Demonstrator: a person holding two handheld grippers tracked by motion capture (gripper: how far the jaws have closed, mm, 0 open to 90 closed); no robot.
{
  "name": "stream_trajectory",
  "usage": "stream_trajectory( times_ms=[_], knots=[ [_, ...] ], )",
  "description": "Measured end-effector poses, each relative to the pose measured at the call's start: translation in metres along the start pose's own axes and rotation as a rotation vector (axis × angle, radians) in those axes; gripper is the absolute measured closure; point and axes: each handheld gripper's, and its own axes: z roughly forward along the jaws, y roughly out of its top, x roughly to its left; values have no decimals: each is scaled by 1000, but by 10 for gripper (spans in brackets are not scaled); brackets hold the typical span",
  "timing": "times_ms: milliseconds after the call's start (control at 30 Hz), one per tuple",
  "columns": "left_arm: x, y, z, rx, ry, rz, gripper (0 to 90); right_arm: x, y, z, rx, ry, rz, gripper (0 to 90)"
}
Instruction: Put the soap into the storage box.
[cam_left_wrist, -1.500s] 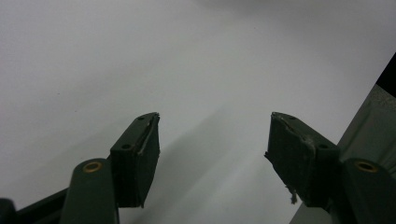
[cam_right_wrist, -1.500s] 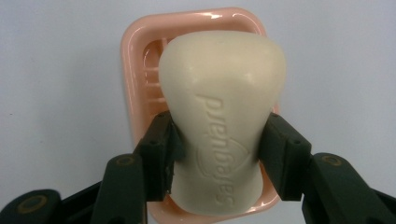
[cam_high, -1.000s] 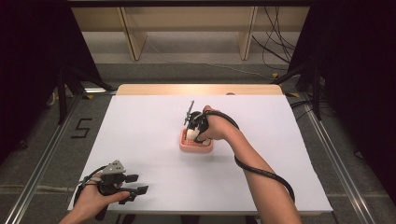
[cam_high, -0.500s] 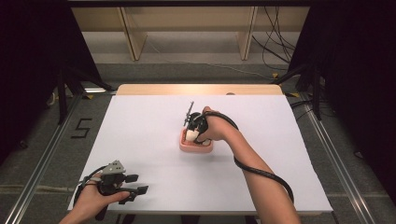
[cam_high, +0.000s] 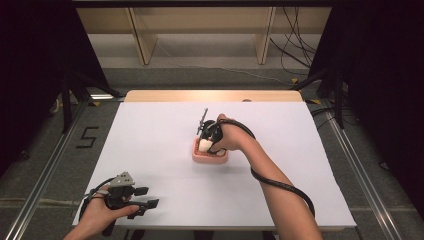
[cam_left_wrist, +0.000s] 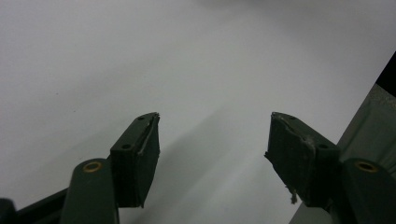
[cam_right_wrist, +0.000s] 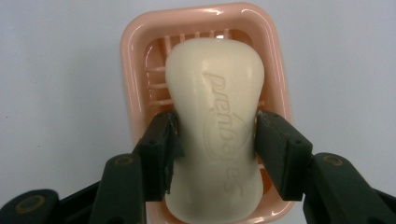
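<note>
Cream soap bar (cam_right_wrist: 215, 126) lying in pink slatted dish (cam_right_wrist: 135, 60) mid-worktop (cam_high: 165, 125), clamped at waist by right gripper (cam_right_wrist: 215, 130) jaws. Grasp done; lift or release pending, cannot tell which. Left gripper (cam_left_wrist: 212, 135) idle at near-left corner, jaws wide, empty.

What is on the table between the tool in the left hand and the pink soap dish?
Nothing: in the high view, only bare white table stretches between the left tool and the pink soap dish, where the right tool grips the soap.

The soap bar (cam_right_wrist: 215, 126) lies in the soap dish (cam_right_wrist: 135, 56); the dish sits at the table (cam_high: 150, 130) centre.
</note>
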Motion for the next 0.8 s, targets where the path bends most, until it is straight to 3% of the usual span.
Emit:
stream_trajectory(
  times_ms=[200, 367, 433, 567, 800],
  knots=[
    [0, 0, 0, 0, 0, 0, 339, 0, 1, -2, -10, -3, 7, 499],
    [0, 0, 0, 1, 1, 3, 338, 1, 0, -3, -16, 3, 15, 451],
    [0, 0, 0, 0, -1, 0, 338, 3, -1, -5, -12, 0, 57, 428],
    [-1, 0, 0, -15, -12, -7, 338, 4, -4, -8, -39, 11, 84, 373],
    [0, 0, 0, -11, -9, -1, 338, 8, -13, -16, -89, -5, 70, 350]
  ],
)
